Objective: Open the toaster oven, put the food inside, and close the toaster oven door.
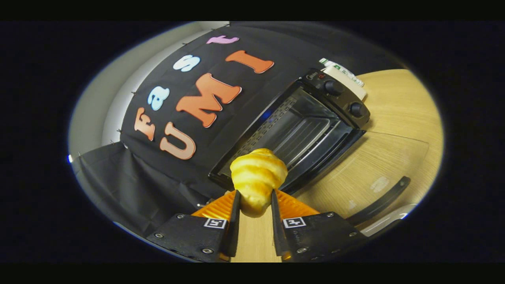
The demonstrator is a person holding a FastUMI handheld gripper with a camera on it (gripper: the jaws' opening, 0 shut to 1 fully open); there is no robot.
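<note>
- The gripper [255, 199] holds the croissant [258, 179]; both fingers press on its sides, one on each side, so the tongs are clamped on the food.
- The croissant sits between the fingertips and sticks out ahead of them, in the air above the wooden table [398, 114], just in front of the toaster oven [300, 126].
- I judge the croissant to be light and soft. Its surface looks glossy and ridged, so it may be a little slippery, and a hard squeeze can crush it. The hold at the lower, narrower end seems good, but the bulk hangs forward, so it may tip if the grip is loose.
- The toaster oven is already open. Its glass door [378, 173] lies flat toward the gripper, with the dark handle [380, 203] at the near edge.
- Inside I see a wire rack [303, 136], and two knobs [345, 98] are on the control panel beside the cavity.
- The lowered door is between the gripper and the cavity, so the food must pass over it. The cavity opening looks low, so the croissant should go in level.
- A white box [347, 77] stands behind the oven, well apart from the path.
</note>
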